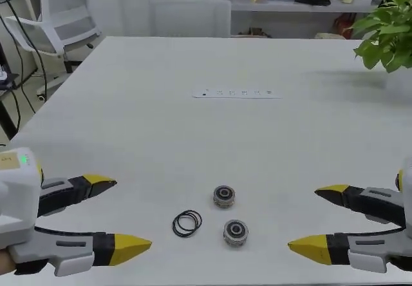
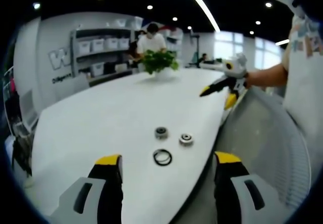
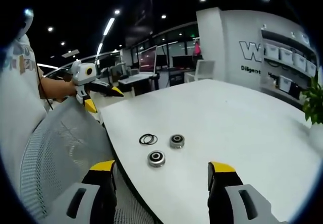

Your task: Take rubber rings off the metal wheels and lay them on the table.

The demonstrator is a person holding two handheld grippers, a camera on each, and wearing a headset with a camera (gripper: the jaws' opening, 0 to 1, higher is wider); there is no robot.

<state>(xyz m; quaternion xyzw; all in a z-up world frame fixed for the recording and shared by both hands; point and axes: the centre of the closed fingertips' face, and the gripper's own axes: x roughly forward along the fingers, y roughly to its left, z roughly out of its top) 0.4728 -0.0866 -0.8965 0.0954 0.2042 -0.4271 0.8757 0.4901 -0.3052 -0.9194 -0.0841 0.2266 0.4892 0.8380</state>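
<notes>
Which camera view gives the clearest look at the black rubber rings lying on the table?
The head view: from above, the black rubber rings lie flat as overlapping loops, left of the two metal wheels. Both gripper views show them smaller, from a low angle, as flattened dark ovals.

Gripper bodies cut off, rings too small to count

In the head view the left gripper point(image 1: 133, 212) runs out past the picture's left and bottom edges and the right gripper point(image 1: 302, 218) past its right edge. The loose rubber rings point(image 1: 187, 223) toward the near edge of the table point(image 1: 193, 138) overlap and are too small to count. Whether the metal wheels point(image 1: 224, 196) point(image 1: 235, 232) beside them carry rings cannot be told. The plant point(image 1: 386, 31) at the far right corner is cropped.
</notes>
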